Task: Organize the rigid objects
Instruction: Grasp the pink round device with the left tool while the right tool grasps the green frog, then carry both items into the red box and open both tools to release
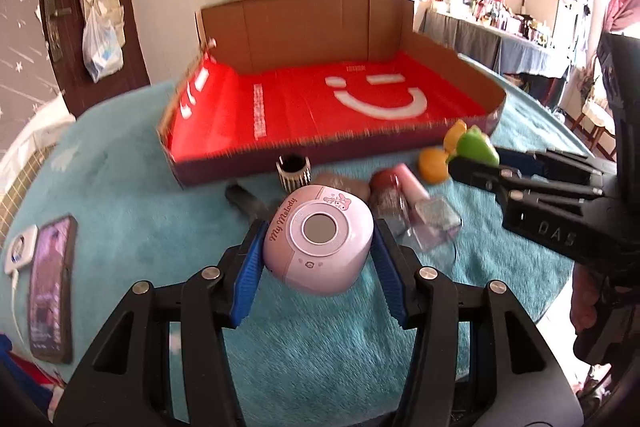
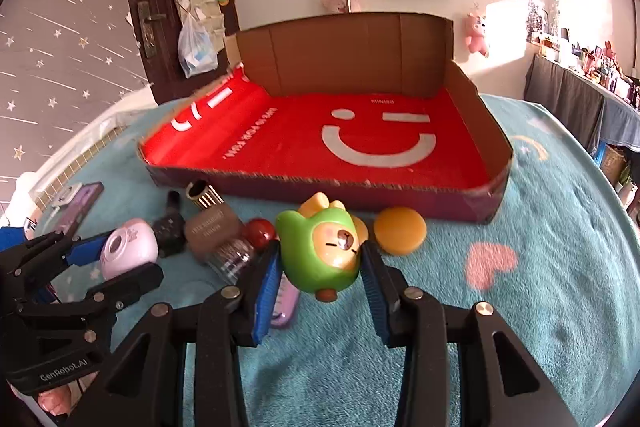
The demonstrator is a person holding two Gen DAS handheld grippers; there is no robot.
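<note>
— Gripping anything, those two?
— Yes. The left gripper (image 1: pixel 318 251) is clamped on the pink gadget (image 1: pixel 318 237), both blue pads pressed to its sides, just above the teal blanket (image 1: pixel 132 227). The right gripper (image 2: pixel 320 267) is clenched on the green toy (image 2: pixel 320 251), also held off the blanket.
— And the box?
— The box (image 2: pixel 304 189) sits just behind them, its red floor bare. Nail polish bottles (image 1: pixel 404 203) and an orange disc (image 2: pixel 400 229) lie before its front wall. A phone (image 1: pixel 52 287) lies far left.
</note>
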